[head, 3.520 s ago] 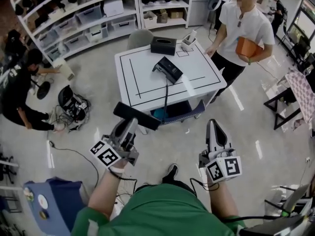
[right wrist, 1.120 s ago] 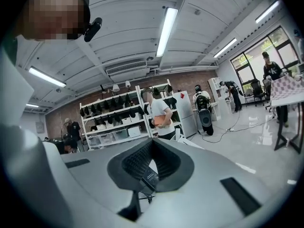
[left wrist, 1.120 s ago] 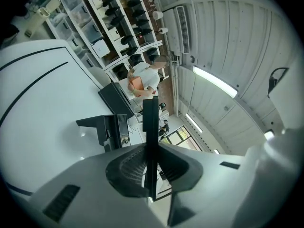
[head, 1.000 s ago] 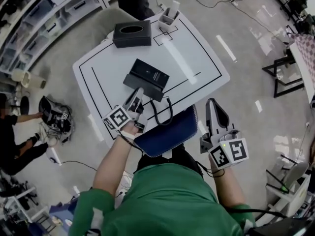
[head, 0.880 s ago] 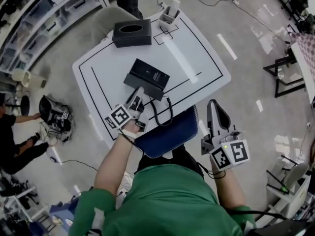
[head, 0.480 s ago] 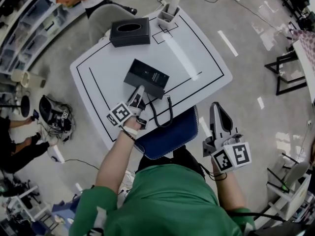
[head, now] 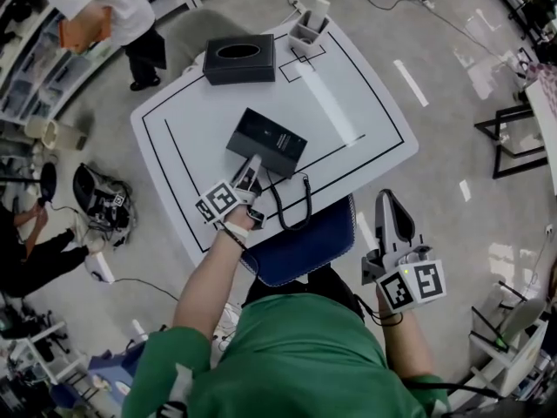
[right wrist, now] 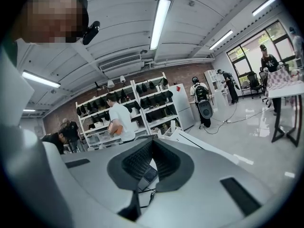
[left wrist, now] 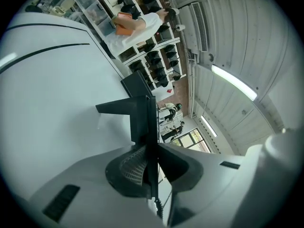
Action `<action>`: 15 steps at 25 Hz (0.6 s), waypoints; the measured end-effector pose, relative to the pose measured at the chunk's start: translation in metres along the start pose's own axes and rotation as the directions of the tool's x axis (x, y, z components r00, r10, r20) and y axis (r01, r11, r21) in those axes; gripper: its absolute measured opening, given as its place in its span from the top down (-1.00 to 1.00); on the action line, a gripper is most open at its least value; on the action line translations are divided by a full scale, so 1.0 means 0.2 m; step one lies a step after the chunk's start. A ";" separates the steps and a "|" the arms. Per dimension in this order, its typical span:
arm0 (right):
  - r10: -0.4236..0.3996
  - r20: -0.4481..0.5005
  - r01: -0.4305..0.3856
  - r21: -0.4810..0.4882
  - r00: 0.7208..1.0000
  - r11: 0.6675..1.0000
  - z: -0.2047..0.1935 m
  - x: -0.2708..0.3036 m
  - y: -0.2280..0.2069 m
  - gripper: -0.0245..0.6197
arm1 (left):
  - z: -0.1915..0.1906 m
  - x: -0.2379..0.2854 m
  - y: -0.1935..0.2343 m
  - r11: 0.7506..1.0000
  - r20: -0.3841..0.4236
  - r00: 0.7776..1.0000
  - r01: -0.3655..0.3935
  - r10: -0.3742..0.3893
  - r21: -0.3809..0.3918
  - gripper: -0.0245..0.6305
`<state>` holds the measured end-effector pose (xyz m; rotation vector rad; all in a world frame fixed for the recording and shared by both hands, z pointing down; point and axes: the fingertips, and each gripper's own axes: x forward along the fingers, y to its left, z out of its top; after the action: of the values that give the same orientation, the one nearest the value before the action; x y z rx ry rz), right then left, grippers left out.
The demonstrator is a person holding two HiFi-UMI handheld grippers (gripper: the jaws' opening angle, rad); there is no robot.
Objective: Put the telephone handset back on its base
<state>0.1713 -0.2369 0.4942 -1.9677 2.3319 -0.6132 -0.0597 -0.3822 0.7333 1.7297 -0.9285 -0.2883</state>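
The left gripper [head: 251, 167], fingers clamped on the handset [left wrist: 144, 120], reaches the base [head: 267, 141] on the desk [head: 357, 103]; the right gripper [head: 389, 201] hangs with fingers closed, empty.

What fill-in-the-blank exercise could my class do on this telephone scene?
1. The left gripper has its jaws shut on the black ____.
2. The telephone base stands on the white ____.
3. The right gripper hangs off the table with ____ between its jaws.
4. A black ____ loops over the table's near edge beside the left gripper.

Missing words: handset; table; nothing; cord.
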 end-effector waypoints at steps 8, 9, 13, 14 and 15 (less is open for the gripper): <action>0.010 -0.002 -0.010 -0.004 1.000 1.000 0.02 0.02 0.02 0.85 | 0.00 -0.01 0.00 0.995 -0.030 0.999 -0.031 0.034 0.090 0.65; 0.010 -0.001 -0.010 -0.005 1.000 1.000 0.02 0.02 0.02 0.85 | 0.00 -0.01 0.00 0.995 -0.029 0.999 -0.028 0.031 0.091 0.65; 0.013 0.002 -0.013 -0.004 1.000 1.000 0.03 0.02 0.02 0.85 | 0.00 -0.01 0.02 0.996 -0.023 0.999 -0.027 0.029 0.085 0.64; 0.013 0.001 -0.013 -0.003 1.000 1.000 0.03 0.02 0.02 0.85 | 0.00 -0.01 0.02 0.996 -0.022 0.999 -0.030 0.032 0.083 0.64; 0.013 0.001 -0.013 -0.001 1.000 1.000 0.03 0.02 0.01 0.85 | 0.00 -0.01 0.02 0.996 -0.020 0.999 -0.034 0.036 0.080 0.64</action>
<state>0.1692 -0.2415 0.4890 -1.9516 2.3428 -0.6100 -0.0628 -0.3808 0.7356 1.7840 -0.9646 -0.2120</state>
